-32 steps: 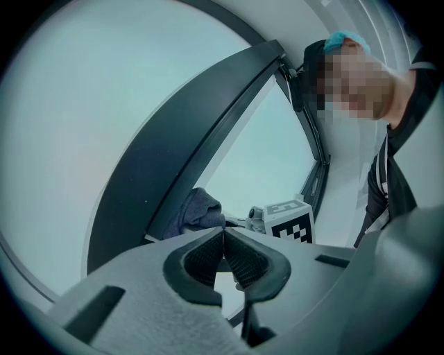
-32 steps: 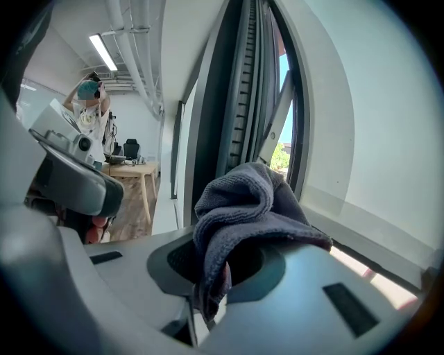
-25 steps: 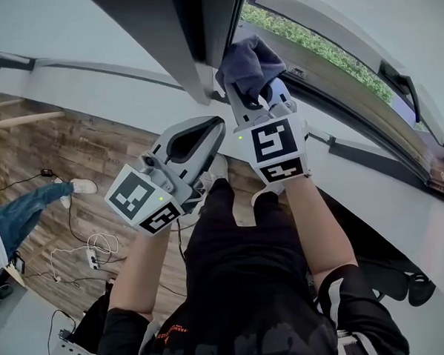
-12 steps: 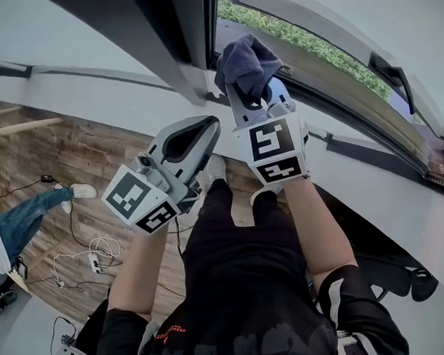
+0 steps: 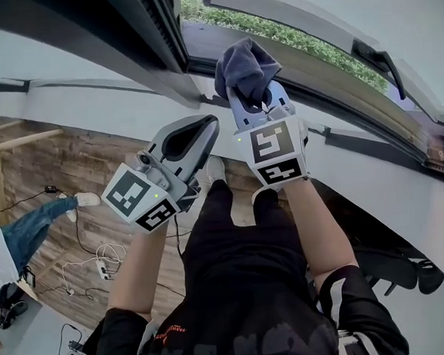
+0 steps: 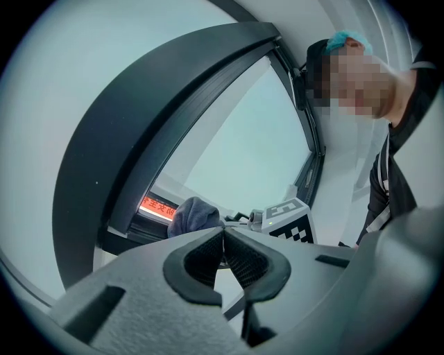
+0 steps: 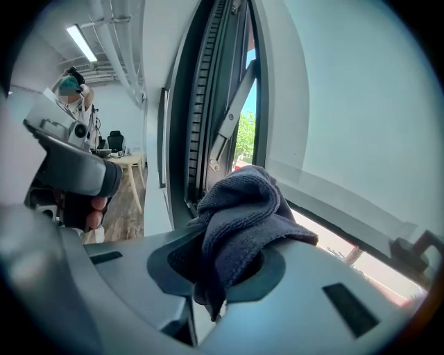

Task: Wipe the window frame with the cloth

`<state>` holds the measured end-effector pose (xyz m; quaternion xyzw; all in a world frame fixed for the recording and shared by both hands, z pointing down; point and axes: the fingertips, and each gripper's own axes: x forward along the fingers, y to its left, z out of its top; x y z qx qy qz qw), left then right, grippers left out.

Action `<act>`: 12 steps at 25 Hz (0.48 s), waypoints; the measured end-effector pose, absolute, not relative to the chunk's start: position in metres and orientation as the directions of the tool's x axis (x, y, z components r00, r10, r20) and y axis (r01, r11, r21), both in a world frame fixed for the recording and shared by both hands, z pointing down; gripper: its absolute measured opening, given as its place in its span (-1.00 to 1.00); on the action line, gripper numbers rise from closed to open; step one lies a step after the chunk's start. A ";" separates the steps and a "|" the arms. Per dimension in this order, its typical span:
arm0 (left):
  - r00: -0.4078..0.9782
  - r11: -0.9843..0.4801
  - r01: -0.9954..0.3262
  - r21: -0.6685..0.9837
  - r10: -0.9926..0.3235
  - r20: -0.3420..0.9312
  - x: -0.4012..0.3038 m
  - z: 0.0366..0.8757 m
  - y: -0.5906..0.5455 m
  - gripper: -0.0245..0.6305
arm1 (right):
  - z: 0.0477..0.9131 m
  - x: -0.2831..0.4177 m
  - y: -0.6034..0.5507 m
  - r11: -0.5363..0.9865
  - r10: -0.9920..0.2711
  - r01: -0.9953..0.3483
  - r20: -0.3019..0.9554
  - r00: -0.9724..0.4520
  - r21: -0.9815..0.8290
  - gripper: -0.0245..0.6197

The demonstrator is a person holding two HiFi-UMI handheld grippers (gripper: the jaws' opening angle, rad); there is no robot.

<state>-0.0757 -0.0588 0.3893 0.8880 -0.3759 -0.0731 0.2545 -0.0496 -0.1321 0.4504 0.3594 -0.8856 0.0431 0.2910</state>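
Note:
A bunched dark blue-grey cloth (image 5: pixel 246 66) (image 7: pixel 239 215) is clamped in my right gripper (image 5: pixel 253 99) (image 7: pixel 220 258), which is shut on it. The cloth's top is held up against the lower part of the dark window frame (image 5: pixel 155 32) (image 7: pixel 211 104), near the open gap. My left gripper (image 5: pixel 204 126) (image 6: pixel 223 232) hangs to the left of it and slightly lower, shut with its pads touching and nothing between them. In the left gripper view the cloth (image 6: pixel 194 215) and the right gripper's marker cube (image 6: pixel 291 220) show just beyond the jaws.
The opened window sash (image 5: pixel 334 48) with a dark handle (image 5: pixel 375 57) slants off to the right; green hedge (image 5: pixel 289 32) shows outside. A white sill ledge (image 5: pixel 385 164) runs below. Cables (image 5: pixel 92 254) lie on the wooden floor, and a person's leg in jeans (image 5: pixel 31 220) is at the left.
Both grippers have barely shifted in the view while the window frame has slid leftward and upward around them; the cloth stays clamped in the right gripper.

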 end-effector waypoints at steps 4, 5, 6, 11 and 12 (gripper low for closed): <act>0.724 -0.603 -0.620 0.502 -0.686 0.070 -0.060 0.387 -0.061 -0.86 | 0.450 -0.033 -0.131 0.725 -0.619 -0.677 0.548 -0.562 0.126 -0.76; 0.728 -0.607 -0.617 0.501 -0.681 0.072 -0.056 0.387 -0.061 -0.86 | 0.450 -0.029 -0.130 0.722 -0.621 -0.680 0.549 -0.560 0.124 -0.76; 0.732 -0.611 -0.614 0.500 -0.677 0.074 -0.052 0.386 -0.061 -0.86 | 0.450 -0.025 -0.130 0.719 -0.623 -0.684 0.549 -0.558 0.122 -0.76; 0.751 -0.631 -0.601 0.490 -0.655 0.078 -0.032 0.382 -0.064 -0.86 | 0.450 -0.004 -0.128 0.703 -0.633 -0.702 0.547 -0.548 0.111 -0.76; 0.755 -0.635 -0.598 0.488 -0.651 0.078 -0.028 0.381 -0.064 -0.86 | 0.450 0.000 -0.128 0.700 -0.635 -0.706 0.547 -0.545 0.110 -0.76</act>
